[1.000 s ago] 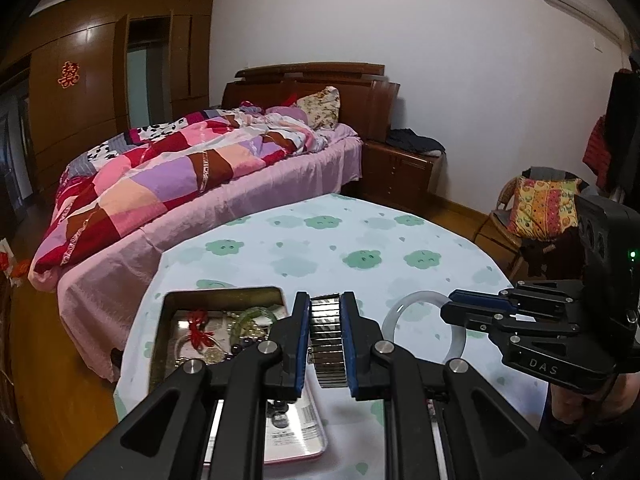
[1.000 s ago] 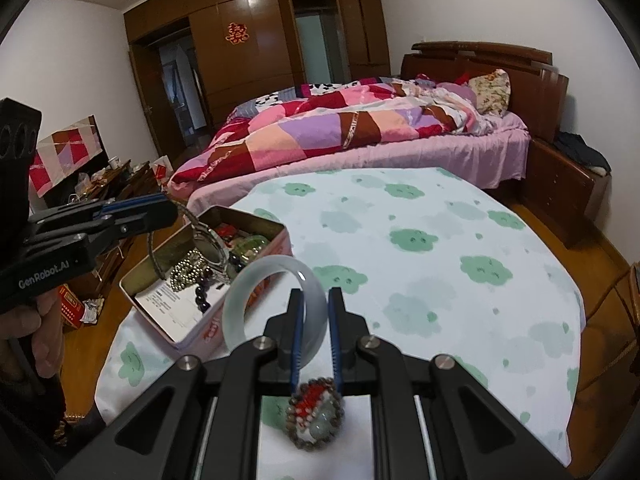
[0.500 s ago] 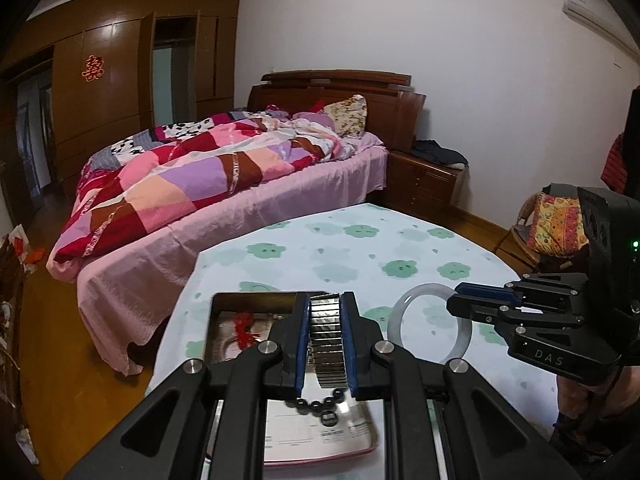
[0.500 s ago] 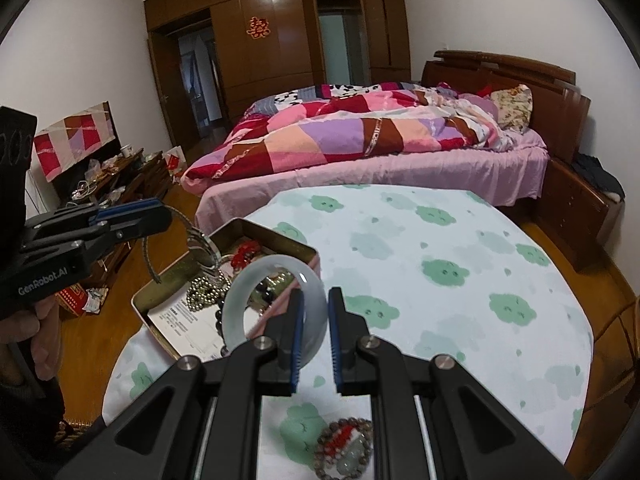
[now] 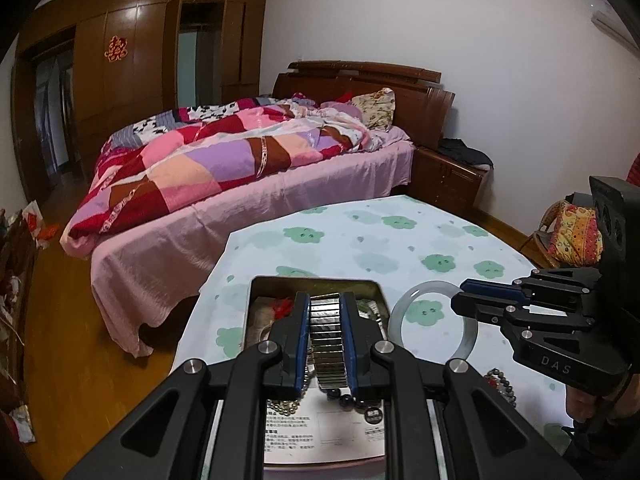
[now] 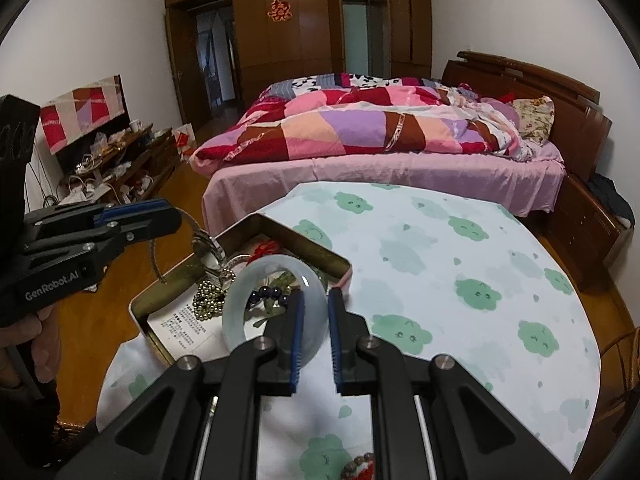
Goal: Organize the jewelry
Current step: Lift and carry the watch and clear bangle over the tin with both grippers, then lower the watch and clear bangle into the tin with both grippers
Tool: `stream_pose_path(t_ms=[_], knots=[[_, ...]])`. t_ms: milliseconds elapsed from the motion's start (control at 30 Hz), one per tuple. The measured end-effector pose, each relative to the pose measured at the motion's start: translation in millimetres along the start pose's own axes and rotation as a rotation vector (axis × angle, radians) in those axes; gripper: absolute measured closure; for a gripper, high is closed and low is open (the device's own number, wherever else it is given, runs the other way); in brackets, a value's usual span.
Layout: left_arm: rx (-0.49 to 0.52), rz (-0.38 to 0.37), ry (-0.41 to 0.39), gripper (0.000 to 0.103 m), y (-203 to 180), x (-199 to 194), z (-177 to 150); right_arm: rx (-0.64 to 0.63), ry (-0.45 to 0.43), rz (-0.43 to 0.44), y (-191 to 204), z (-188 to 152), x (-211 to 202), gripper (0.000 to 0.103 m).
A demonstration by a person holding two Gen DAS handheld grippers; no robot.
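Note:
My left gripper (image 5: 325,300) is shut on a silver link watch (image 5: 326,344), held above the open metal tin (image 5: 316,280). In the right wrist view that left gripper (image 6: 174,222) comes in from the left, and the watch (image 6: 208,250) hangs over the tin (image 6: 304,244). My right gripper (image 6: 314,308) is shut on a pale jade bangle (image 6: 232,312), upright over the tin's near right corner. From the left wrist view the bangle (image 5: 473,336) sits just right of the tin in the right gripper (image 5: 460,298). Dark beads (image 6: 268,292), a gold bead chain (image 6: 208,302) and a red tassel (image 6: 266,248) lie inside.
A beaded bracelet (image 6: 360,468) lies on the cloud-print tablecloth (image 6: 440,240) close to me. A bed with a patchwork quilt (image 6: 380,128) stands just beyond the round table. A low cabinet with clutter (image 6: 112,160) is at the left, and a chair with a cushion (image 5: 572,232) at the right.
Both grippers have moved left with their loads. The watch and the bangle now sit over the tin, and the beaded bracelet has slid toward the bottom of the right wrist view.

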State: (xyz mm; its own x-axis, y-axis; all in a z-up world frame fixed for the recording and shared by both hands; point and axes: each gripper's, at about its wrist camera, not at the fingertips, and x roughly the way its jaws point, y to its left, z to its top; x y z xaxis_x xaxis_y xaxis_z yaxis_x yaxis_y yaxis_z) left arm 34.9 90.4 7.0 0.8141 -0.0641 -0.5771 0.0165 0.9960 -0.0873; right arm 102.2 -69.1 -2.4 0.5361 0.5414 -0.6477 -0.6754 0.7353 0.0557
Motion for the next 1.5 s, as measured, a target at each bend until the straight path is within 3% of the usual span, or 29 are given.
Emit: stream_pose_path(t_ms=[633,1500], knots=[[-0.038,0.038,0.073,0.088,26,39,-17,-0.062,0.108,-0.019,21,1,56,0.089],[-0.020,0.048,0.109,0.088,26,53,-24,-0.067,0.136,-0.034,24,-2,72,0.089]])
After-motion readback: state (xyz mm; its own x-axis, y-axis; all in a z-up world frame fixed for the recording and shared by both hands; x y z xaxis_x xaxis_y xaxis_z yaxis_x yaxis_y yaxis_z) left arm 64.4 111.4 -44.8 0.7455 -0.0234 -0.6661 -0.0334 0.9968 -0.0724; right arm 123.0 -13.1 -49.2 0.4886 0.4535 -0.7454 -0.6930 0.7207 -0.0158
